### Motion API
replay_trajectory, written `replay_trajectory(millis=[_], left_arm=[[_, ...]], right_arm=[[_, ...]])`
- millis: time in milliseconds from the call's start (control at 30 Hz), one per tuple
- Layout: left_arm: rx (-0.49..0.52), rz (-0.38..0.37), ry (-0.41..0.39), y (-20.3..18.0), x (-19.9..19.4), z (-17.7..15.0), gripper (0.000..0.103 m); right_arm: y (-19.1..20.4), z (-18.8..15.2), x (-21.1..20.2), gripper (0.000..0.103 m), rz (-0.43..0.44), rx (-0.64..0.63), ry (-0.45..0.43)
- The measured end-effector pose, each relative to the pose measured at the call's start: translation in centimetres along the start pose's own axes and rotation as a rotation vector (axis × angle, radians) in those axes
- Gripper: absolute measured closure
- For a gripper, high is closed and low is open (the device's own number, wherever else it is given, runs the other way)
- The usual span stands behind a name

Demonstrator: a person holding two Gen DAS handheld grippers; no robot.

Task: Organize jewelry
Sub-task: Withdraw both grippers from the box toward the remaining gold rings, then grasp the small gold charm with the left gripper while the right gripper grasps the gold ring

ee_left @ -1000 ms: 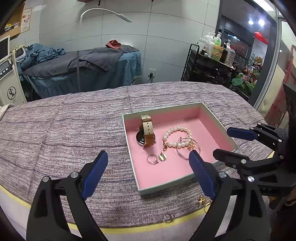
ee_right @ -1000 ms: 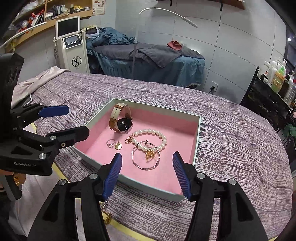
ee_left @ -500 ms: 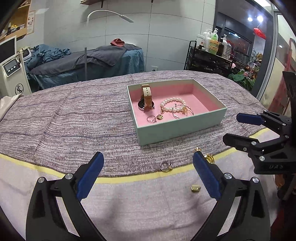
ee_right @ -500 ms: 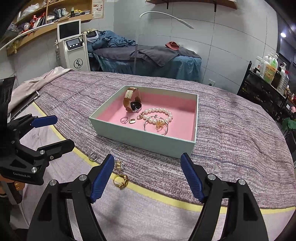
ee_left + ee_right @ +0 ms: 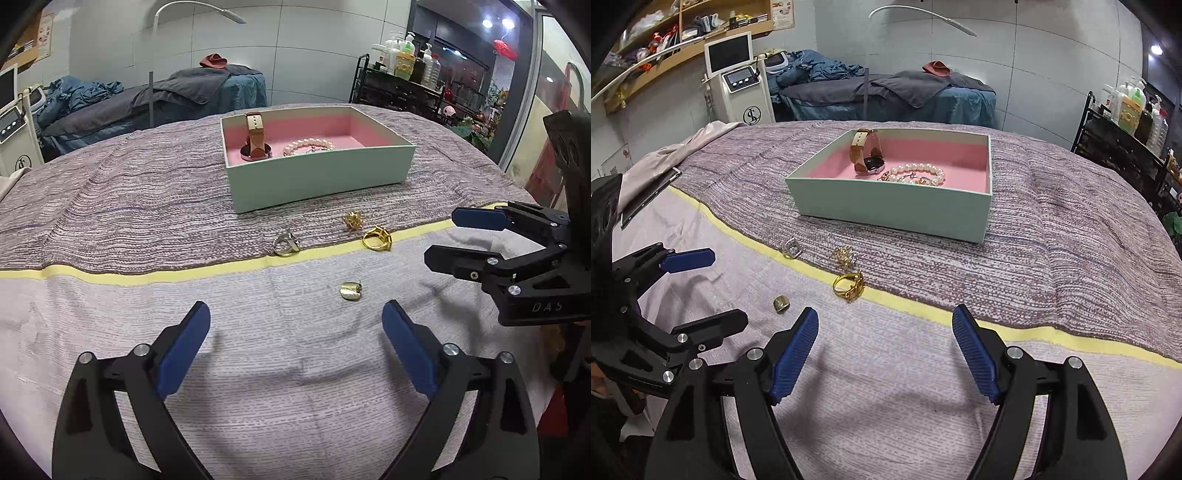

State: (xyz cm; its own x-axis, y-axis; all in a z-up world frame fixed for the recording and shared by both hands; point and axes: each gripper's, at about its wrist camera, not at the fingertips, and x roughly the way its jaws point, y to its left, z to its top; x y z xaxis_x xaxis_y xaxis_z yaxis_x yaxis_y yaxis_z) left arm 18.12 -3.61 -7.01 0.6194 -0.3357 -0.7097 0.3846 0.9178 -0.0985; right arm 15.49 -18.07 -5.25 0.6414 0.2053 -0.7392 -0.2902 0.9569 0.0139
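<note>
left gripper (image 5: 295,347): mine, jaws spread wide, nothing held, hovering over the pale part of the bedspread (image 5: 110,206)
right gripper (image 5: 886,347): mine, also wide and empty, pointed toward the gold ring
jewelry box (image 5: 317,177): mint outside, pink lining, sits on the purple weave behind the yellow stripe (image 5: 147,275); light card by the look, I'd expect it to slide if nudged
in box: watch (image 5: 255,142) with tan strap standing on edge, pearl bracelet (image 5: 309,144) beside it; whatever lies lower is hidden by the near wall
loose pieces: four, all outside the box, well apart from each other
silver ring (image 5: 286,243): on the stripe's edge; tiny, hard, slick, I judge it rolls if pinched off centre, so take it across the band
gold ring (image 5: 376,238): ornate top, on the stripe; grip the band sides, not the setting
gold flower piece (image 5: 352,220): just behind the gold ring on the purple weave; spiky, looks delicate, light squeeze only
gold earring (image 5: 350,291): flat, small, nearest my left gripper; thin, likely hard to get under on soft cloth, press the tips down beside it
cloth: soft, gives under the fingertips, may snag prongs
writing: "DAS" on the right gripper body in left view; machine (image 5: 742,88) has a round logo, letters not readable; wall posters too blurred
</note>
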Motion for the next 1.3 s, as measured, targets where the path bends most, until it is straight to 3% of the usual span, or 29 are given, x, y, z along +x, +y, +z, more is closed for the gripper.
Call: replay_trajectory(millis=[200,500,567,700,1100,1300], left_arm=[[0.034,-0.044,0.033,-1.7,1.3,0.0,0.037],[0.061,-0.069,0.041,-2.9,2.5,1.1,0.079],[0.072,-0.073,0.041,-3.3,2.6,1.2,0.084],[0.059,-0.078,0.037,-3.2,2.7,1.2,0.089],[-0.002,-0.049,0.036,-1.1,1.8,0.4,0.089],[0.0,-0.047,0.035,-1.1,1.9,0.3,0.089]], right_arm=[[0.5,-0.6,0.5,0.03,0.002,-0.005,0.019],[0.2,-0.6,0.8,0.03,-0.008,0.006,0.035],[0.2,-0.5,0.9,0.03,-0.008,0.008,0.039],[0.5,-0.3,1.2,0.03,-0.004,-0.005,0.045],[2.3,1.8,3.9,0.053,0.001,-0.07,0.097],[2.6,2.3,4.5,0.074,0.006,-0.08,0.101]])
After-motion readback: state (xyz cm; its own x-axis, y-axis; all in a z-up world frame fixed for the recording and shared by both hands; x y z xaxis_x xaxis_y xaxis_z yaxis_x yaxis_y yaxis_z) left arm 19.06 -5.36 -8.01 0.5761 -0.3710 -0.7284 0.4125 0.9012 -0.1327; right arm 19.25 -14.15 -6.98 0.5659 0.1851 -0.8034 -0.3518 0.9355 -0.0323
